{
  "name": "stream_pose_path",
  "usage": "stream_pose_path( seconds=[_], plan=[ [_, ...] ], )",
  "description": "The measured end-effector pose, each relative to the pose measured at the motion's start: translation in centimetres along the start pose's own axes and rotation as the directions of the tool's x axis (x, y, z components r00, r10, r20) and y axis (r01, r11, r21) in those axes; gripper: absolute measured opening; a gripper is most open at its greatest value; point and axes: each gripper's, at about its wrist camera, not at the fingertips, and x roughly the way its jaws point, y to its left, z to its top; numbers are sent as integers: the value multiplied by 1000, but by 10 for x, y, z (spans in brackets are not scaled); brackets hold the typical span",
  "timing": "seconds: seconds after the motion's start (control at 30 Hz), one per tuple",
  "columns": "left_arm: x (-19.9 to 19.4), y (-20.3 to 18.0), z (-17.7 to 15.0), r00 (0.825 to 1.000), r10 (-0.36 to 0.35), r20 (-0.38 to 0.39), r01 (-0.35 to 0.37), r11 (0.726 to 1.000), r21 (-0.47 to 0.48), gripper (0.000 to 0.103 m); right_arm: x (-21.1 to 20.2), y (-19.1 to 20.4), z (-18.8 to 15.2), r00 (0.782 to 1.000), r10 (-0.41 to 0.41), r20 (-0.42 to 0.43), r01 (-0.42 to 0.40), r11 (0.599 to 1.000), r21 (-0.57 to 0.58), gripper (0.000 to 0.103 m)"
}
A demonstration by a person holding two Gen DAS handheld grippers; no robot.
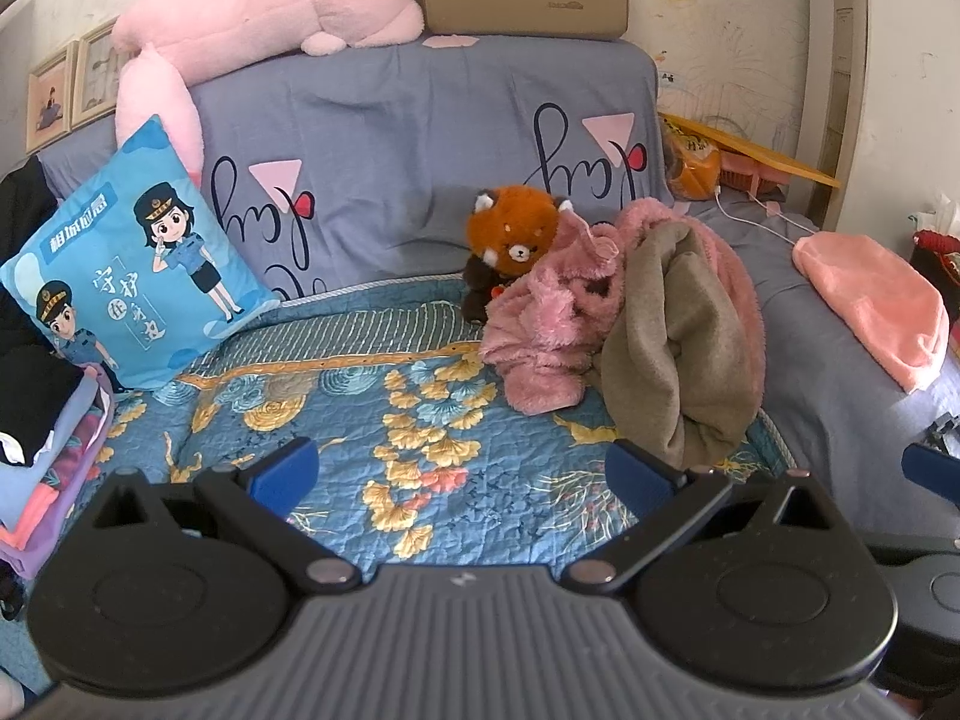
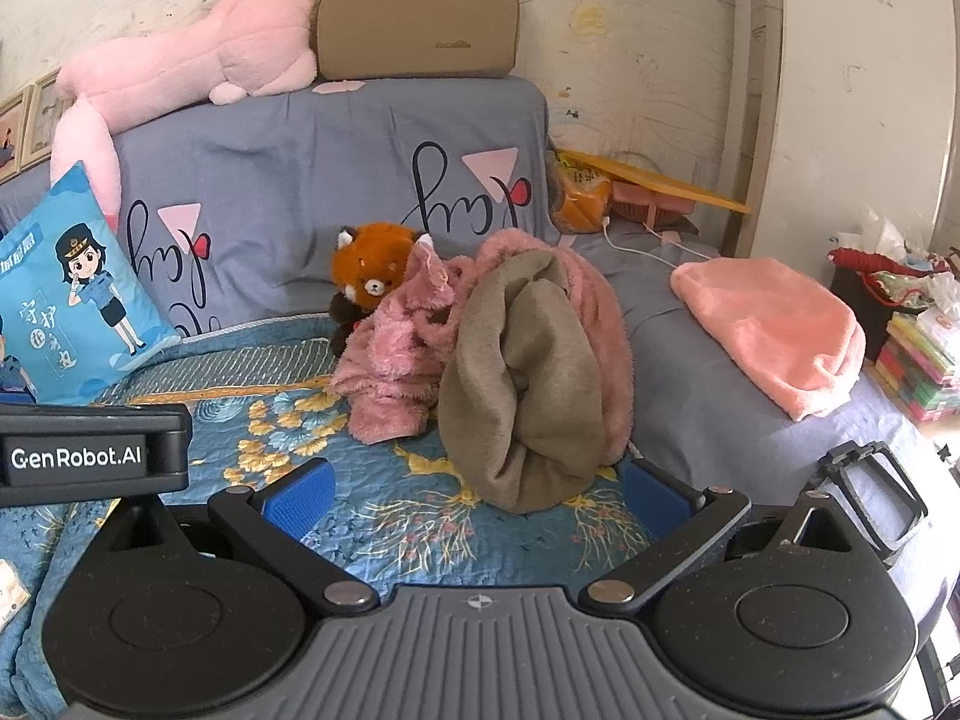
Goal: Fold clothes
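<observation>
I am in a home bedroom: a bed with a floral quilt (image 1: 420, 420), a pink plush toy (image 1: 270, 0) along the far headboard, a cartoon pillow (image 1: 132, 264), scribbled walls (image 2: 648, 30).

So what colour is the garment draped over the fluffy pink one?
Khaki-brown garment, clearest in the right wrist view.

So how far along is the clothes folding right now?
Done: a stack of folded clothes sits at the left edge of the bed. In hand: nothing; the left gripper and right gripper are both open and empty. Left: the crumpled pink fleece garment and the olive-brown garment heaped together on the quilt.
</observation>
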Motion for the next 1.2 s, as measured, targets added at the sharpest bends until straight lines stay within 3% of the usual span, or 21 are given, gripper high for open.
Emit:
stream_pose_path(
  seconds=[0.83,1.07,1.2],
  plan=[
    [12,2,-6,1000,12,-23,-13,1000,-4,103,14,-2,-6,999,2,-35,-2,1000,6,103],
    [25,9,-10,1000,-7,-14,6,999,-38,103,39,-9,-17,996,-12,-90,14,1000,26,103],
    [38,12,-13,1000,18,-20,-19,999,-43,103,62,-17,-26,992,-33,-119,39,998,50,103]
  ],
)
